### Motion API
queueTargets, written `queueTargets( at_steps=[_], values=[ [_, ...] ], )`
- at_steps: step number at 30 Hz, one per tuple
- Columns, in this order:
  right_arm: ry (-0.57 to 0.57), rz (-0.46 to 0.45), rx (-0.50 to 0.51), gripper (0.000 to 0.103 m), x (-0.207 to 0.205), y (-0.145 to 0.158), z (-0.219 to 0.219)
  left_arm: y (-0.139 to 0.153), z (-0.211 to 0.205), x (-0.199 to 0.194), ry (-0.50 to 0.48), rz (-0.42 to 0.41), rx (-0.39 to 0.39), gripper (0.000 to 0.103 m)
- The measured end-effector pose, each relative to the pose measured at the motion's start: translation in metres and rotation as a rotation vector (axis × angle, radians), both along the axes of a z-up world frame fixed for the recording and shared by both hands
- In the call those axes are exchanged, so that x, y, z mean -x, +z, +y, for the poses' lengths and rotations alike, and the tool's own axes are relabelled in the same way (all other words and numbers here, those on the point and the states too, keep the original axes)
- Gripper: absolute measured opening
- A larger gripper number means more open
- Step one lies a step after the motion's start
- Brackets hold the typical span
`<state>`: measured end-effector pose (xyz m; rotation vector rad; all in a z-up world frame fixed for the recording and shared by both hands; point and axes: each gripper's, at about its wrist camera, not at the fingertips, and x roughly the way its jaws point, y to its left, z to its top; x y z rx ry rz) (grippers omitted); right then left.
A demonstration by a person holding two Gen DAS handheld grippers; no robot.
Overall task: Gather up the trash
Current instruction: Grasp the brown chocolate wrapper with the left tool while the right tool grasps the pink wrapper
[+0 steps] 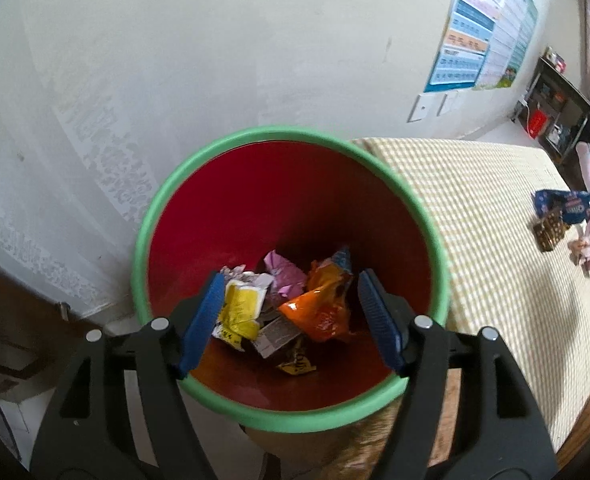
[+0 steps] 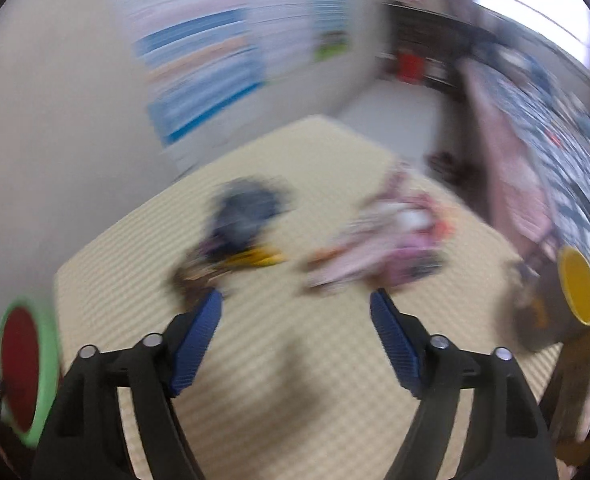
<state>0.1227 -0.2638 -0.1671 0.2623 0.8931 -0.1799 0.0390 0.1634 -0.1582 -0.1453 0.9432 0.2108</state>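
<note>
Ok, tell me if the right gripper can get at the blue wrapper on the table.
Probably yes: the right gripper is open and empty, and bare tablecloth lies between it and the blue wrapper. The view is blurred.

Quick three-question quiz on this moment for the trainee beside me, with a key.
1. True or false: the left gripper holds a wrapper.
2. The bin has which rim colour? A) green B) blue C) white
3. Where does uncollected trash lie?

Key:
1. False; it is open above the bin, with nothing between its pads.
2. A
3. On the checked cloth: a blue packet and pink wrappers.
</note>
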Motion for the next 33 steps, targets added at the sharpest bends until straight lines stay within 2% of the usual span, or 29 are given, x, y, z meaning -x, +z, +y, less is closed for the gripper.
queueTargets(
  at_steps=[4,6,11,13,15,16,17,18,23,28,30,32,33],
  values=[
    [-0.113,-0.017,-0.003,0.077,-0.017,-0.001,-0.051,0.004,-0.027,-0.006,-0.053,0.008,-0.011,0.066],
    [-0.152,-0.014,0.007,0.084,-0.029,-0.002,-0.071,0.007,-0.040,-0.008,-0.085,0.009,-0.021,0.066],
    [-0.102,0.093,-0.086,0.083,-0.055,-0.033,-0.088,0.012,-0.069,-0.013,-0.141,0.014,-0.065,0.067],
    [-0.059,0.131,-0.101,0.064,-0.061,-0.045,-0.087,0.012,-0.080,-0.015,-0.161,0.023,-0.080,0.067],
    [-0.030,0.114,-0.164,0.040,-0.056,-0.046,-0.088,0.013,-0.092,-0.016,-0.188,0.029,-0.093,0.067],
    [-0.019,0.106,-0.183,0.034,-0.052,-0.044,-0.087,0.013,-0.097,-0.016,-0.198,0.029,-0.099,0.067],
    [-0.003,0.096,-0.213,0.021,-0.047,-0.042,-0.086,0.013,-0.102,-0.017,-0.209,0.029,-0.104,0.067],
    [0.021,0.086,-0.264,0.014,-0.038,-0.038,-0.086,0.013,-0.110,-0.020,-0.226,0.030,-0.105,0.067],
    [0.120,0.066,-0.417,0.014,0.011,-0.032,-0.076,0.010,-0.142,-0.036,-0.293,0.033,-0.070,0.067],
    [0.159,0.085,-0.555,0.014,0.052,-0.040,-0.064,0.007,-0.191,-0.063,-0.393,0.013,-0.040,0.067],
    [0.154,0.092,-0.541,0.016,0.065,-0.040,-0.058,0.007,-0.210,-0.076,-0.423,0.011,-0.034,0.067],
    [0.146,0.091,-0.480,0.019,0.072,-0.039,-0.050,0.005,-0.224,-0.086,-0.450,0.012,-0.017,0.067],
    [0.146,0.085,-0.454,0.024,0.073,-0.039,-0.047,0.004,-0.234,-0.093,-0.466,0.017,-0.013,0.067]
  ],
)
